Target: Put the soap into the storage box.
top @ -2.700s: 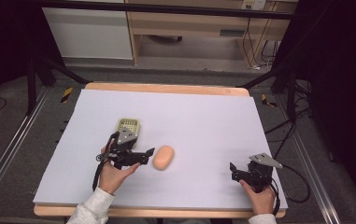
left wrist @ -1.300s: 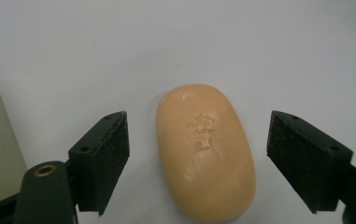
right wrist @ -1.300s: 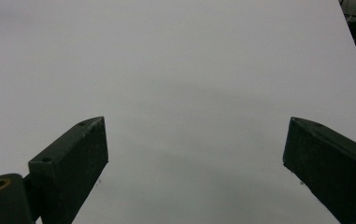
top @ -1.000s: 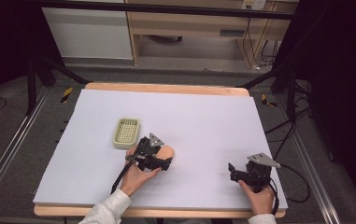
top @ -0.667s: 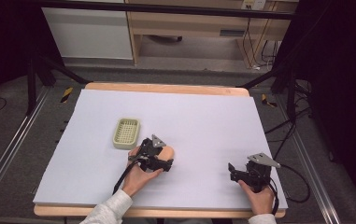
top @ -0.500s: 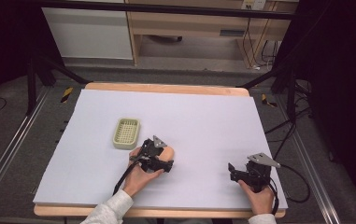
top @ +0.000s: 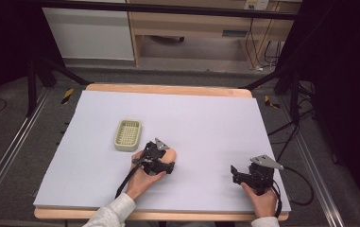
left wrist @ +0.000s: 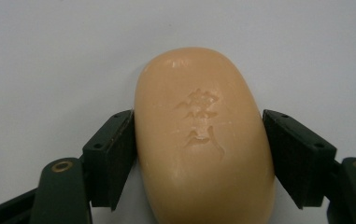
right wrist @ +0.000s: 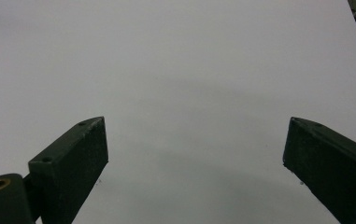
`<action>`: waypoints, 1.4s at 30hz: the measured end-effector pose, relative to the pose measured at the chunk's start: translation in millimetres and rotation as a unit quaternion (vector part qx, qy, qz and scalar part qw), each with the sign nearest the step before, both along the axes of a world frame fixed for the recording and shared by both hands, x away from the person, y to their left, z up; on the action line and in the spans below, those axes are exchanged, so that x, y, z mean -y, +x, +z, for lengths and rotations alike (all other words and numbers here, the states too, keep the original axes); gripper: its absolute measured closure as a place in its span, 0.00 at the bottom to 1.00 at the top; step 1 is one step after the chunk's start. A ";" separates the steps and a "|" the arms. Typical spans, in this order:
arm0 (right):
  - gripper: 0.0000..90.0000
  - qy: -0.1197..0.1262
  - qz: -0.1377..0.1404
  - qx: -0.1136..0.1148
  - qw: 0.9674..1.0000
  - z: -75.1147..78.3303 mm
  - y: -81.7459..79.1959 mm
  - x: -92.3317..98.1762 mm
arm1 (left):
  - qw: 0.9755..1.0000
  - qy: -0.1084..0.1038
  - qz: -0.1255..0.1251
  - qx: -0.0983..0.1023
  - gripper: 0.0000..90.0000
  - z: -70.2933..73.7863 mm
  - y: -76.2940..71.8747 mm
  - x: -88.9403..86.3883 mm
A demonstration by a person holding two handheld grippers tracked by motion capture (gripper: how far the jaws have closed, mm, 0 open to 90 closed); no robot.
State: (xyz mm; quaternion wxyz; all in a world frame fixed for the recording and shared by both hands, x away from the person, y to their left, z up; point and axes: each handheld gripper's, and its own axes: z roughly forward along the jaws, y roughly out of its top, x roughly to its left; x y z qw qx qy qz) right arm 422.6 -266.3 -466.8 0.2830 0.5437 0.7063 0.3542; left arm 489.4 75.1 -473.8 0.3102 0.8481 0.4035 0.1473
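We see the left gripper (left wrist: 199, 154) with its fingers (left wrist: 110, 158) set against both sides of the soap (left wrist: 203, 140) near the bench's (top: 206, 118) front edge, and the right gripper (right wrist: 194, 163) spread wide over bare bench.

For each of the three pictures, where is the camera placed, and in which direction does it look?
High view: above the person's side, facing forward and down on the table; shows both forearms, left gripper, right gripper, green tray.
Left gripper view: rides the left gripper, looks along its jaws at the soap.
Right gripper view: rides the right gripper, faces bare table.
Shared: high and left gripper views show the soap.
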 end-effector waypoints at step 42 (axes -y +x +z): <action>0.08 -0.004 -0.002 -0.004 1.000 -0.4 -0.9 2.4 | 1.000 -0.004 -0.016 0.004 0.35 18.6 -9.8 -4.4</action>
